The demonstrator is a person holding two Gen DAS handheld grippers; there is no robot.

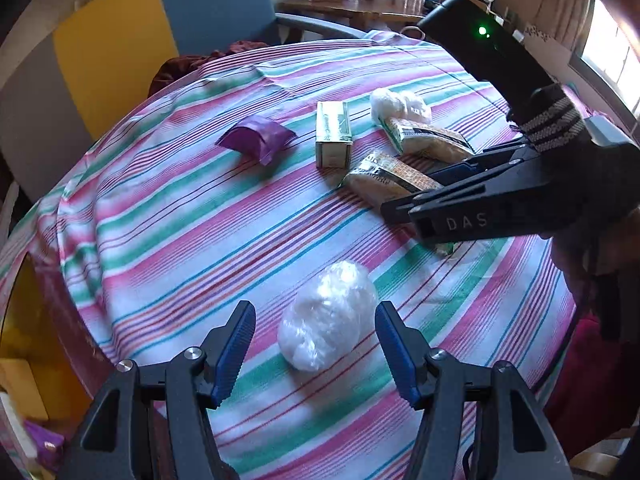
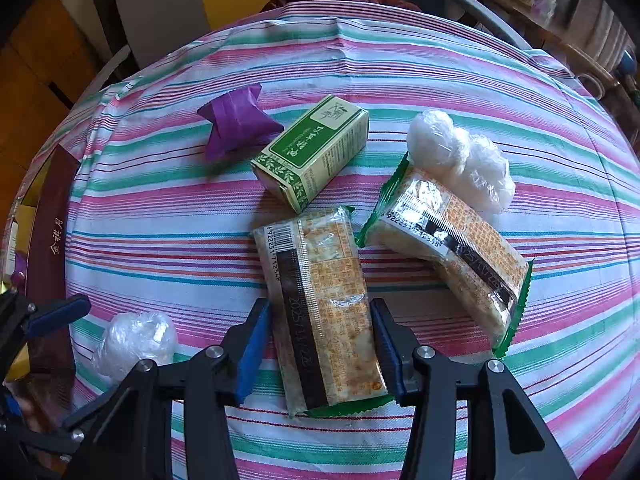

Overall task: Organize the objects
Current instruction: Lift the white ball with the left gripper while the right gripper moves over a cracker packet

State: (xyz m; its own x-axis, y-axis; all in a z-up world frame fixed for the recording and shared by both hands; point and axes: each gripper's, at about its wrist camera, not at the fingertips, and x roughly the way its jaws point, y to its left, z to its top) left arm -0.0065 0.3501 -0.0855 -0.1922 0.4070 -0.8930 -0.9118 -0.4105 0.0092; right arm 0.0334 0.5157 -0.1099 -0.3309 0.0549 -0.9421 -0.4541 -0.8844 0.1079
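**Two grabbers over the stripy cloth**

The right gripper (image 2: 322,344) squeezes a snack pack (image 2: 320,308) between its blue pads. A second snack pack (image 2: 452,248) lies just to its right. A green box (image 2: 312,152) and a purple wrapper (image 2: 236,120) lie ahead of it. The left gripper (image 1: 316,348) stands wide apart, with a white plastic ball (image 1: 328,316) lying loose between its fingers on the striped cloth (image 1: 180,240).
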